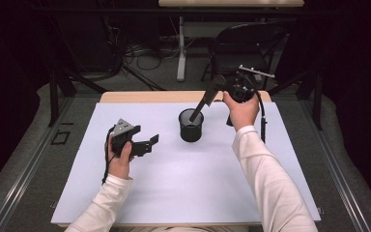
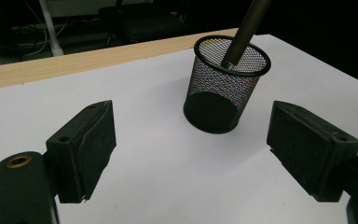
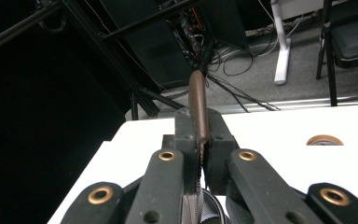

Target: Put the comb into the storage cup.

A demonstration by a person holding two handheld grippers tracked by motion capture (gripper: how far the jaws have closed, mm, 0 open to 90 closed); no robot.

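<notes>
Over the mesh cup (image 1: 191, 125) mid-counter (image 1: 183, 183), our right tongs (image 1: 214, 89) pinch a brown pen (image 2: 242, 32), tip inside the rim. We should lower it straight before letting go. Our left tongs (image 1: 147, 143) wait spread, nearby.

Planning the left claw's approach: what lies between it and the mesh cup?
Nothing: the high view shows bare white sheet between the left claw and mesh cup.
</notes>
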